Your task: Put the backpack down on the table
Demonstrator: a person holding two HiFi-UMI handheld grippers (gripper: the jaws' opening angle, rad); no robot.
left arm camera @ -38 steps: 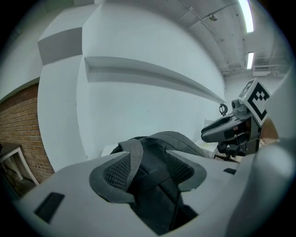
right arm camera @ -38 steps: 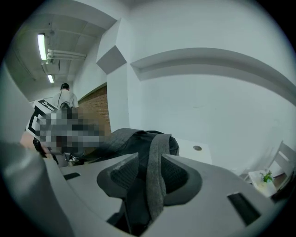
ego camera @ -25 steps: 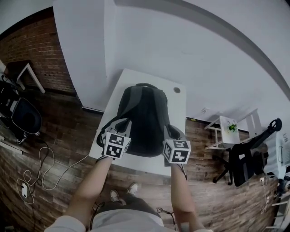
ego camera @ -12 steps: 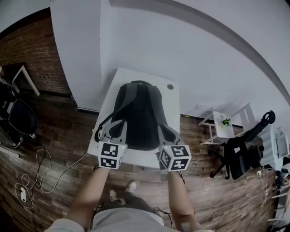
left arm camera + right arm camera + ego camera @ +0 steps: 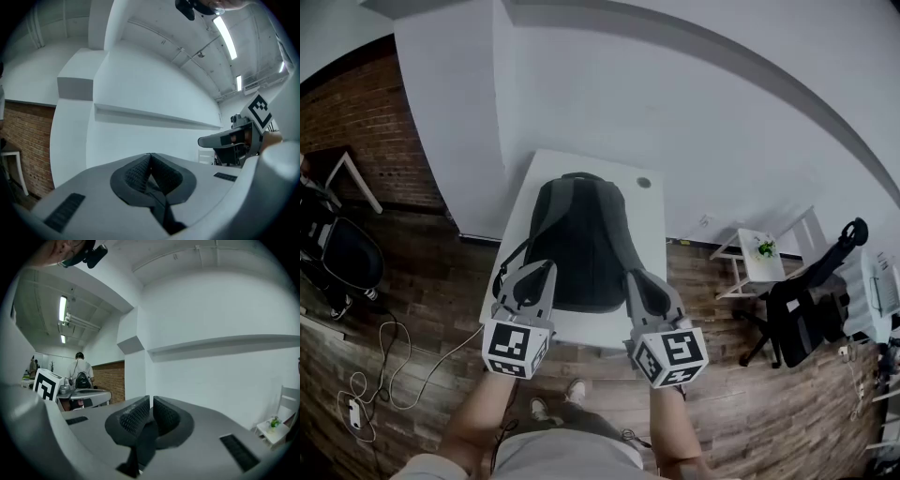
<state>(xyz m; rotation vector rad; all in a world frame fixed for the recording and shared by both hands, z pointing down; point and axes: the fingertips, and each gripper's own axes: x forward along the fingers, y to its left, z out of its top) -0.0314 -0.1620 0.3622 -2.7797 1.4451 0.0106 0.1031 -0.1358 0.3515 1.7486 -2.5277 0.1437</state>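
Observation:
The black and grey backpack [image 5: 581,244] lies flat on the white table [image 5: 654,225], its top handle at the far end. My left gripper [image 5: 544,267] hovers over the table's near left edge, shut and empty. At the near right edge my right gripper [image 5: 631,276] is shut too, with nothing in it. Both are held apart from the backpack. In the left gripper view the left gripper [image 5: 150,157] points level at a white wall, pads together. The right gripper [image 5: 151,401] shows only a thin slit between its pads. Neither gripper view shows the backpack.
A small white side table with a plant [image 5: 764,251] and a black office chair [image 5: 811,319] stand to the right. Another black chair [image 5: 347,253] and floor cables [image 5: 375,375] are at the left. A person [image 5: 80,371] stands far off.
Both grippers have come away from the backpack's near corners, drawing back toward me and rising. The backpack stays flat on the table.

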